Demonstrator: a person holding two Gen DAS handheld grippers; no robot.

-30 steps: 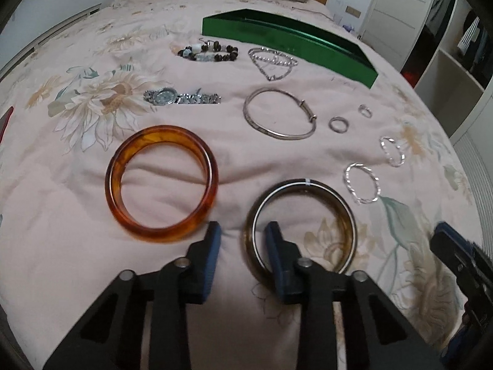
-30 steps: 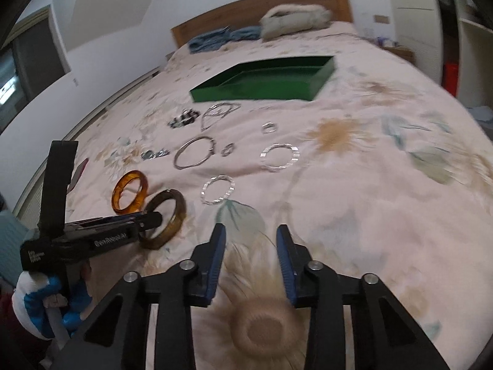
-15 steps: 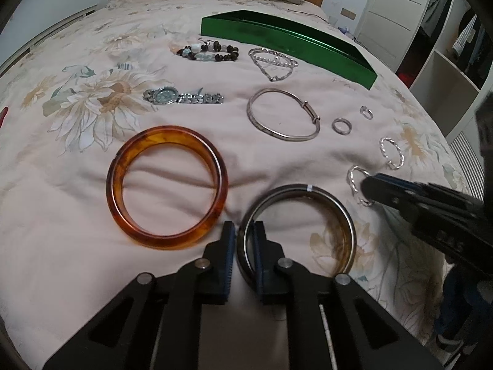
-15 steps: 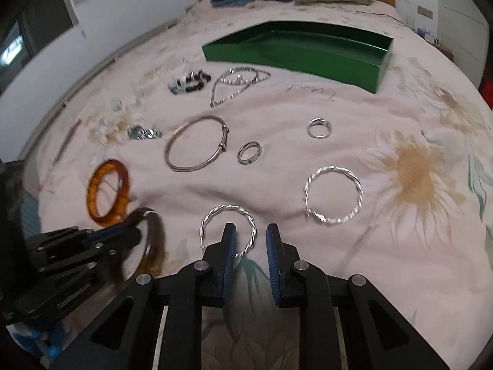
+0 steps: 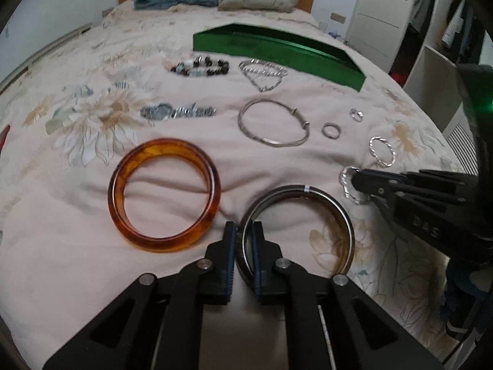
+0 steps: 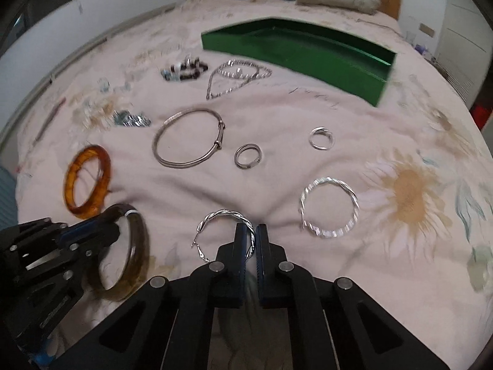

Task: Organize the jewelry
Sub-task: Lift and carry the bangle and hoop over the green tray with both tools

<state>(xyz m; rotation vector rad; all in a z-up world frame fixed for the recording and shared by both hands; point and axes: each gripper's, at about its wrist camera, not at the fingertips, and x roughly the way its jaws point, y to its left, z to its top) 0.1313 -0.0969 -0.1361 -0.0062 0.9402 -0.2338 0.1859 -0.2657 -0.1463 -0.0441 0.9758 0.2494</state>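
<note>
Left gripper (image 5: pixel 244 240): clamping the near rim of the dark bangle (image 5: pixel 339 212), 1 pad inside the ring, 1 outside; jaws having just been closing, now nearly together on the rim.
Right gripper (image 6: pixel 250 240): pinching the near arc of the twisted silver hoop (image 6: pixel 215 215), jaws having just been closing onto the thin wire.
Both pieces: lying on the floral bedspread (image 6: pixel 308 265), close to the near edge.
Green tray (image 6: pixel 308 58): sitting open, well apart, beyond the other jewelry; likely destination.
Lifting: raising both straight up, keeping pads squeezed so the thin hoop is not slipping out.
Carrying: passing above the amber bangle (image 5: pixel 163 194), silver bracelet (image 5: pixel 272 123) and 2 small rings (image 6: pixel 248 155), avoiding snagging.
Releasing: lowering inside the tray walls before opening.
</note>
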